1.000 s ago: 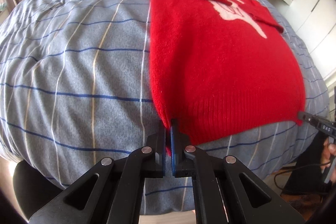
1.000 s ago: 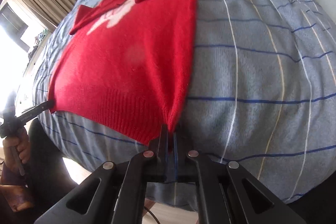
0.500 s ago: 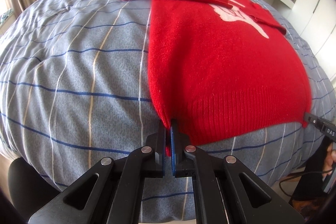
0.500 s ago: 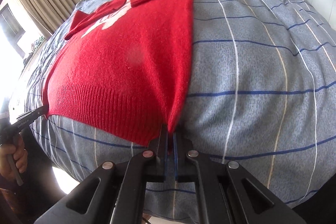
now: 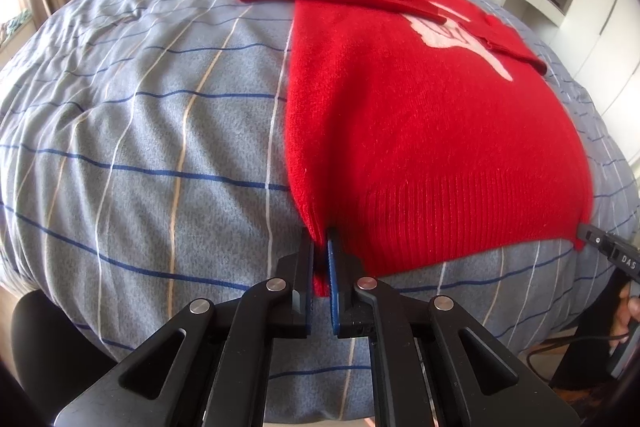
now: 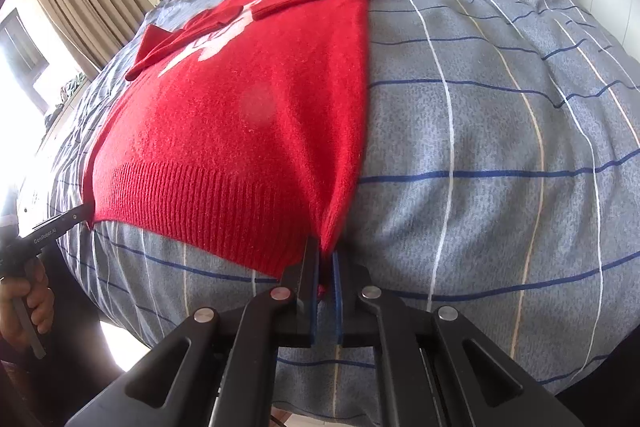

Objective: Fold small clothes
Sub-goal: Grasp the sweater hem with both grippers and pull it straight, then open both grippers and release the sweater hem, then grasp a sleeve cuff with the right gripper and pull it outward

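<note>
On the striped bed [image 5: 132,131], a red sweater [image 5: 420,131] lies flat.
Left gripper [image 5: 320,259] and right gripper [image 6: 326,263], jaws just easing apart, each pinch a hem corner.

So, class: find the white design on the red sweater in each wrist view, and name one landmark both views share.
Left wrist view: the white design sits upper right, partly under the folded sleeves.
Right wrist view: the white design sits upper left, also partly covered by the sleeves.
Shared landmark: the sweater's ribbed hem, running across the lower part of each picture.
</note>
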`<act>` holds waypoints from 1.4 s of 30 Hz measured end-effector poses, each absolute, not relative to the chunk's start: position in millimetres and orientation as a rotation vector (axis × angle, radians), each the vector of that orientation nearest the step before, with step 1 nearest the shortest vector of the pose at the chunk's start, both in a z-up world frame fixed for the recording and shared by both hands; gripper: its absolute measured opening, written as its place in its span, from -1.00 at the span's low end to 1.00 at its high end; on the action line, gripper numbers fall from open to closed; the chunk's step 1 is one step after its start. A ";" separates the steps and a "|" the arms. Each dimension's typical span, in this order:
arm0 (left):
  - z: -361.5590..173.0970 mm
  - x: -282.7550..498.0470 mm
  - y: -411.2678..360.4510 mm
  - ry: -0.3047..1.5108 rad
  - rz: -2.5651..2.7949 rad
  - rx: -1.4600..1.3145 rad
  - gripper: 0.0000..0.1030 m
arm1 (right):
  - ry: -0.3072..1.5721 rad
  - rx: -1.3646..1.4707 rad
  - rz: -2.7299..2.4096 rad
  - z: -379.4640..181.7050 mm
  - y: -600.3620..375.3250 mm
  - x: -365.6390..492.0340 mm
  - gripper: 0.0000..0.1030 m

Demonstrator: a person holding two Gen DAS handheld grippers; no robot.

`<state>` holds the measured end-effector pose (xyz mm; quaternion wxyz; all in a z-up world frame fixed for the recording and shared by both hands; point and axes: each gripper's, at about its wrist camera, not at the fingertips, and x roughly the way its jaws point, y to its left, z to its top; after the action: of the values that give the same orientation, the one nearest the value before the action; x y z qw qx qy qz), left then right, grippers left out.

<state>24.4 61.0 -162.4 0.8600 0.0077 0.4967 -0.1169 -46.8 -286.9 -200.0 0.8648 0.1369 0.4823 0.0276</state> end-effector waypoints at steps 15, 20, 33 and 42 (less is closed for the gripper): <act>-101.6 -3.2 88.5 0.919 -0.164 -0.007 0.37 | 1.109 0.237 0.044 -178.6 -318.2 -70.6 0.02; -86.4 13.7 99.6 0.833 -0.100 -0.041 0.42 | 0.922 0.013 0.003 -95.3 -319.5 -17.9 0.14; -103.2 11.6 113.7 0.882 -0.022 -0.104 0.45 | 0.953 -0.278 0.222 -161.8 -211.5 208.2 0.17; -121.4 19.5 132.2 0.940 -0.008 -0.224 0.45 | 0.798 0.074 -0.049 -96.5 -359.2 171.1 -0.88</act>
<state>19.5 132.2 -121.4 0.8855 -0.1076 0.4520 -0.0039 171.1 -359.2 -96.5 0.9205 0.0362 0.3884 -0.0239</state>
